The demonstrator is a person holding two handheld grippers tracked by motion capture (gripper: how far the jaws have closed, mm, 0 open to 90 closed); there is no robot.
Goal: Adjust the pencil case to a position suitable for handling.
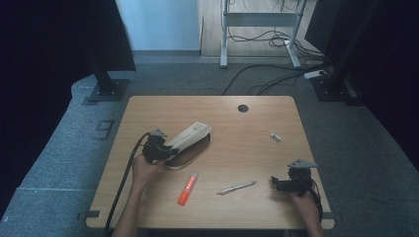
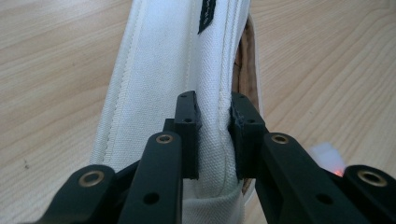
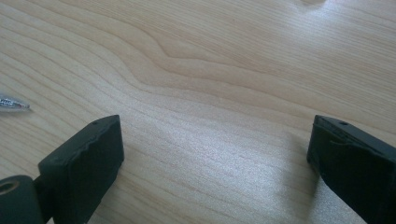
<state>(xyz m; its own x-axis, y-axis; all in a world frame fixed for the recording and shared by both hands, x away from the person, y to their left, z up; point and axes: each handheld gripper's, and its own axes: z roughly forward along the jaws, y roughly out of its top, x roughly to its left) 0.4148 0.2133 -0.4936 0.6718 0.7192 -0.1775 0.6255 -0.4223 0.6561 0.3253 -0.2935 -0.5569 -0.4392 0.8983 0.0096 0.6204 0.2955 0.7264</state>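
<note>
Presently the left gripper (image 2: 214,135) is clamped on the upper flap of a cream canvas pencil case with a brown lining (image 1: 190,143), which lies just left of the centre of the light wooden table (image 1: 247,148). Nearer the person than the case lie an orange highlighter (image 1: 188,189) and a silver pen (image 1: 237,187). Well right of the case, the right gripper (image 3: 215,158) rests with jaws spread over bare wood.

On the table (image 1: 257,123): one white pencil case (image 1: 188,140), one orange highlighter (image 1: 188,189), one silver pen (image 1: 237,187), one small white cap-like piece (image 1: 275,137). Two hand-held grippers, left gripper (image 1: 165,152) and right gripper (image 1: 279,183). On the floor beyond, several loose cables (image 1: 267,79).
</note>
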